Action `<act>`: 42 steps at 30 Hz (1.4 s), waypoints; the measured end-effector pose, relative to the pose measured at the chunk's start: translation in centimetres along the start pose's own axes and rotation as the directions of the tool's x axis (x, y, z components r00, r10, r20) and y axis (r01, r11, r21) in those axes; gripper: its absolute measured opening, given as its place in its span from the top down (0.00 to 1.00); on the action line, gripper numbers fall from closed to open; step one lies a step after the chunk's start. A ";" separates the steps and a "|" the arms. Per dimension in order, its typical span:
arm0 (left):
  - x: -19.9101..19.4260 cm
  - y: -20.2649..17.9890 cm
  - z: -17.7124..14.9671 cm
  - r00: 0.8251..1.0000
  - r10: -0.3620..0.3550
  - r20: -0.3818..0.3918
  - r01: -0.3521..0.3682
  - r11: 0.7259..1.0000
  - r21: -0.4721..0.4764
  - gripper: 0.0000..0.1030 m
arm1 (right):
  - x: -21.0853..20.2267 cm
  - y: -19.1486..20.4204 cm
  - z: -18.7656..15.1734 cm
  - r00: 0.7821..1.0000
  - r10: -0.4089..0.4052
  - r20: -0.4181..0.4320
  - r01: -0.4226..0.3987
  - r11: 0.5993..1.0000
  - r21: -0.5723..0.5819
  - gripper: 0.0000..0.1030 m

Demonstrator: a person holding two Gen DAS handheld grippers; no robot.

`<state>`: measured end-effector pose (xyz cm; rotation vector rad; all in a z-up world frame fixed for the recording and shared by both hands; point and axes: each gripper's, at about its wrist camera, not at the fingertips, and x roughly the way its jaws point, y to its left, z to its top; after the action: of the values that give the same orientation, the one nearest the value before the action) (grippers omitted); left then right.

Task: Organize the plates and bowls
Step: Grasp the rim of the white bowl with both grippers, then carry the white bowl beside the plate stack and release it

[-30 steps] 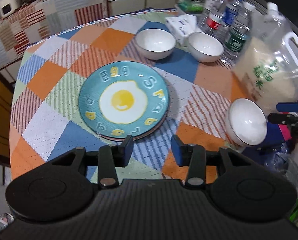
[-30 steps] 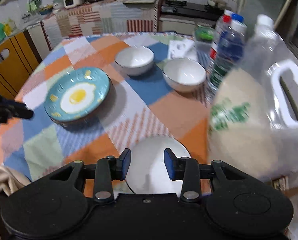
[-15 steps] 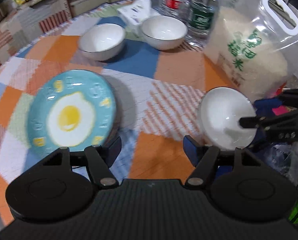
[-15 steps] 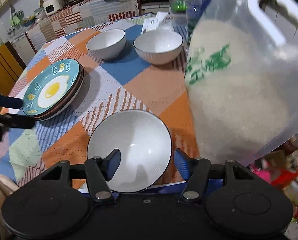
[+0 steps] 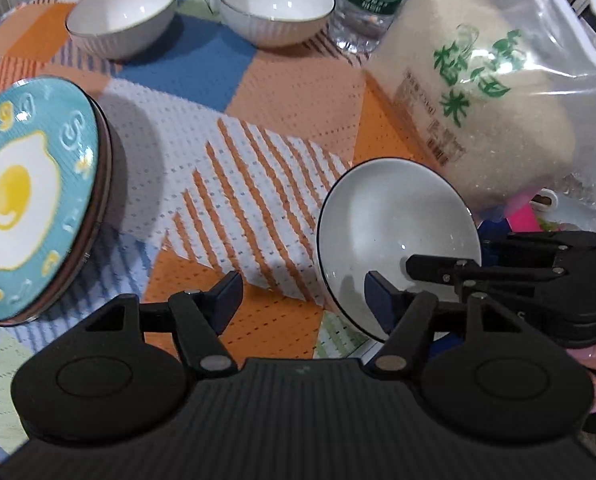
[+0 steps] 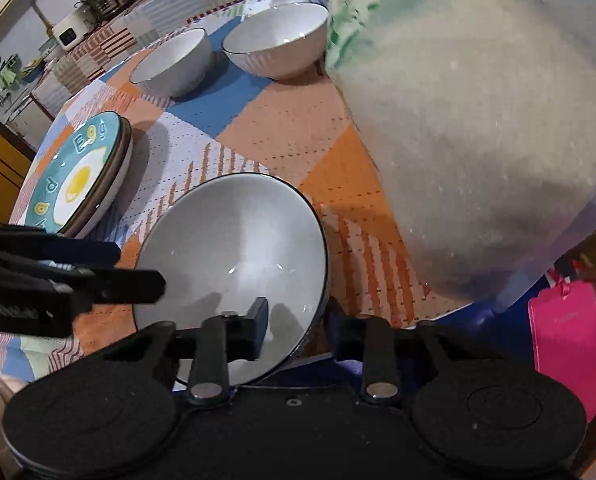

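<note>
Three white ceramic bowls: nearest bowl, lower centre, its rim between the closing right gripper fingers; left gripper fingers apart, empty.

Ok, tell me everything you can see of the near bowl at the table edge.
The near bowl is white and glossy, ceramic by its look, with a thin dark rim line, and it is empty. It sits tilted at the edge of the checked tablecloth, beside the rice bag. The right gripper is closing with the bowl's rim between its fingers, one finger inside the bowl and one outside. The left gripper is open, one finger at the bowl's near edge.
</note>
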<state>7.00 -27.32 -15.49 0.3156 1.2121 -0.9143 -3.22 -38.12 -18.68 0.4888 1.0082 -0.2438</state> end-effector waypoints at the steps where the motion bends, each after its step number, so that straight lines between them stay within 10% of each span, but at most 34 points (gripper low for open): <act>1: 0.3 0.1 -0.1 1.000 -0.005 -0.005 0.005 1.000 -0.010 0.38 | 0.1 -0.1 0.0 1.000 -0.002 -0.001 0.002 1.000 0.008 0.76; 7: 1.6 0.3 -0.3 0.996 -0.072 -0.044 0.066 0.991 -0.115 0.88 | 0.5 -0.4 0.1 1.000 -0.003 0.012 0.003 0.999 0.034 0.82; 24: -3.9 4.8 -1.8 1.000 0.023 0.021 -0.018 0.970 -0.242 0.89 | 0.1 5.7 3.1 0.996 0.086 -0.001 -0.085 0.988 -0.128 0.82; 42: -1.5 9.2 -3.0 1.000 -0.014 0.008 0.016 0.919 -0.393 0.86 | 4.8 8.2 5.4 0.991 0.125 -0.048 -0.132 0.964 -0.230 0.85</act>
<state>11.75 -18.96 -17.49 -0.0197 1.3631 -0.6628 6.70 -33.53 -18.17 0.3436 1.0178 -0.0004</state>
